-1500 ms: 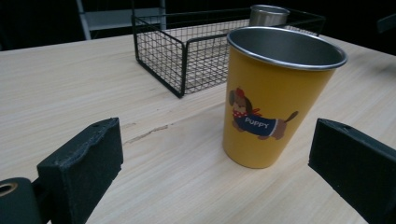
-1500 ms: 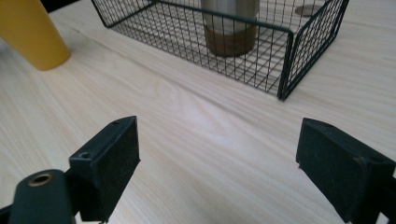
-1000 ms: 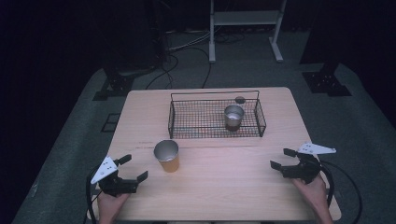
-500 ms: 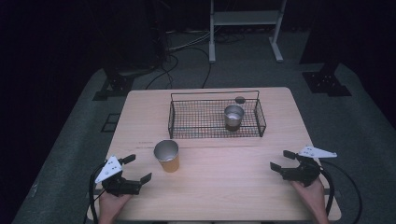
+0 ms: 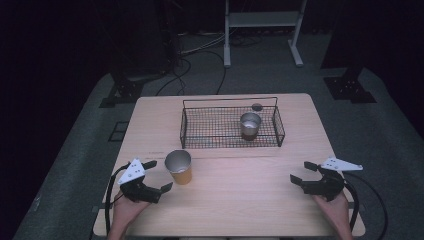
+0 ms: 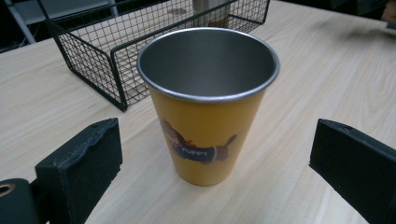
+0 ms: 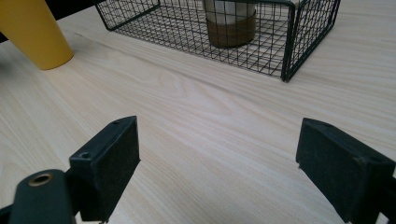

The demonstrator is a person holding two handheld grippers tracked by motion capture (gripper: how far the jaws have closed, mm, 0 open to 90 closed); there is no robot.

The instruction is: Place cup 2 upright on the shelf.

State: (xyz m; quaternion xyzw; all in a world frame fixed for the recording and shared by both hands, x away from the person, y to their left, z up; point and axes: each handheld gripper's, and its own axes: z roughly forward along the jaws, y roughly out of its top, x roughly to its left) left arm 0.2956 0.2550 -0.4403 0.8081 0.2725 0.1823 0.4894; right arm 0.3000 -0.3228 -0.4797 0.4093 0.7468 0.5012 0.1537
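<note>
Left gripper (image 5: 159,176) sits in the lower left of the high view, its two black jaws spread wide apart and holding nothing. A yellow cup (image 5: 179,166) with a bare metal inside stands upright on the wooden table (image 5: 235,200), just right of that gripper and near it, but not touching. In the left gripper view the yellow cup (image 6: 208,100) fills the centre of the frame, with one jaw at the lower left and the other at the lower right, both short of its sides. A cartoon print with the word "PUPPY" shows on its wall.

Right gripper (image 5: 303,172) rests in the lower right of the high view, jaws also wide apart and empty, well apart from the cup. A black wire basket (image 5: 200,130) stands in the upper middle of the table, and a second metal cup (image 5: 250,125) stands upright inside it, towards its right end.

The step in hand looks like the approach to grasp the yellow cup. The next move likely calls for pushing the left gripper forward until the jaws flank the cup, then closing gently on its wall.
</note>
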